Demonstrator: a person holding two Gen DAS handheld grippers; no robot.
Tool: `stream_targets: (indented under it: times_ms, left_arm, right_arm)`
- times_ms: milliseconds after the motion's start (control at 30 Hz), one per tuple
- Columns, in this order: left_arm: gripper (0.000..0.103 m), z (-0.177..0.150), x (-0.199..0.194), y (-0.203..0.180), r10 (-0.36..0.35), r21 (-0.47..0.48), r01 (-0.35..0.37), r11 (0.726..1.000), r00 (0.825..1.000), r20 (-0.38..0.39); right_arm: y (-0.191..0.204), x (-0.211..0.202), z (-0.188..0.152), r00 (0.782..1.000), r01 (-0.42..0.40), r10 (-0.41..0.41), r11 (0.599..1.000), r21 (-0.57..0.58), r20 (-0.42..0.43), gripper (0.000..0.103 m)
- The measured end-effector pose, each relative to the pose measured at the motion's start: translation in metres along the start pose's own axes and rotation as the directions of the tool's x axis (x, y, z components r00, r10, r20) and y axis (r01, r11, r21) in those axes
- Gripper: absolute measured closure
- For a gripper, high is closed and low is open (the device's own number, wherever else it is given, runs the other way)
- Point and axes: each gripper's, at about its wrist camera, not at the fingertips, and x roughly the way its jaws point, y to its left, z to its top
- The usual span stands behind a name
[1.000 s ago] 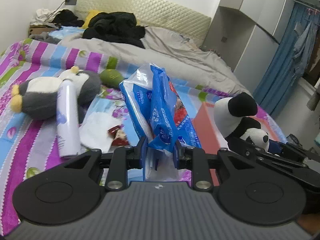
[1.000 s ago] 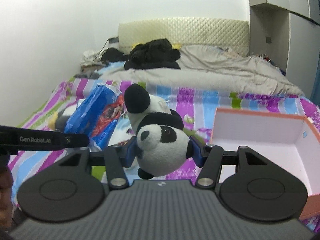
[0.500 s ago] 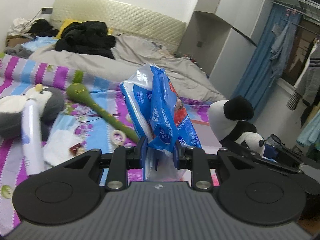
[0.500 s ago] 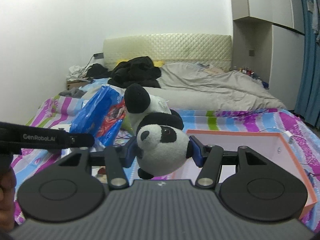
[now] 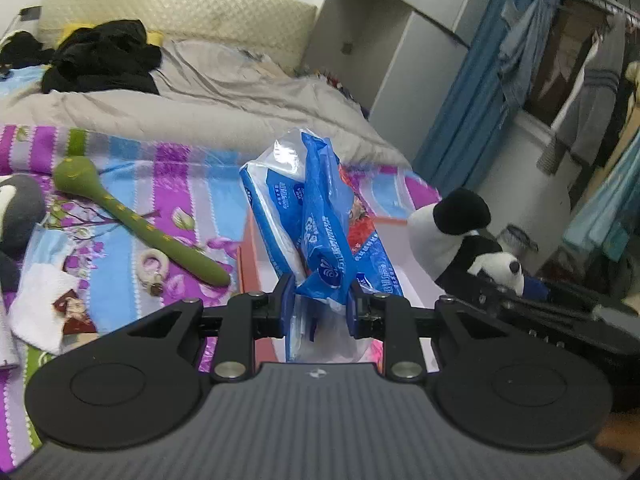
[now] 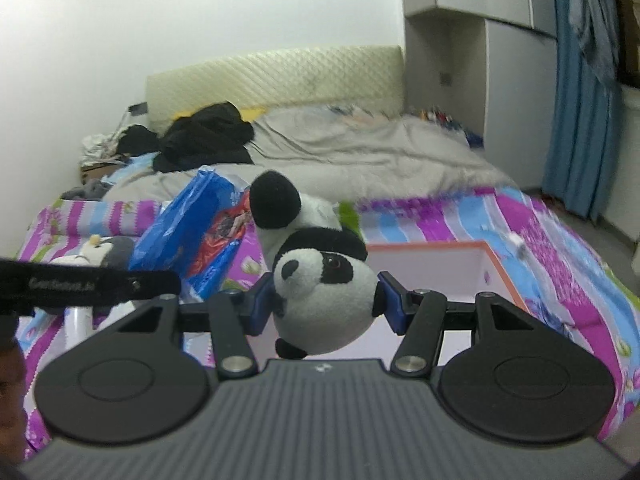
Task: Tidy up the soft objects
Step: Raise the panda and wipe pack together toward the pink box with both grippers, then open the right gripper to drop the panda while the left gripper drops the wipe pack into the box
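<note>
My orange-rimmed box (image 6: 440, 264) sits on the striped bedspread (image 5: 120, 184), and what shows of its white inside is bare. My left hand-held gripper (image 5: 320, 304) is clamped on a blue tissue pack (image 5: 316, 216), held up over the box's near edge. My right hand-held gripper (image 6: 324, 304) squeezes a panda plush (image 6: 320, 280) in front of the box. Since a second ago both have swung toward the box; the penguin plush (image 5: 20, 208) has slid to the left edge.

Left hand-held gripper (image 5: 322, 300) clamps blue tissue pack (image 5: 320, 224) above orange box (image 5: 250, 280); panda toy (image 5: 460, 236) right, green toy (image 5: 132, 220) on bed (image 5: 180, 176).
</note>
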Motion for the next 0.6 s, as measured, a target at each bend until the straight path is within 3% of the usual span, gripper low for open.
stream_targets:
  times_ms: [267,400,600]
  left_arm:
    - [0.073,0.013,0.062,0.001,0.005,0.03,0.0,1.0,0.989,-0.147]
    - [0.073,0.029,0.087,0.002,0.04,0.074,-0.026,0.997,0.98,-0.195]
    - [0.073,0.044,0.122,-0.001,0.052,0.084,-0.028,0.996,0.954,-0.295]
  right_arm:
    - [-0.04,0.038,-0.006,0.987,0.018,-0.003,0.996,0.089,-0.161,0.045]
    - [-0.054,0.06,-0.006,0.962,0.003,0.028,0.993,0.115,-0.271,0.045]
    - [-0.069,0.083,-0.004,0.93,0.023,0.02,0.993,0.113,-0.368,0.045]
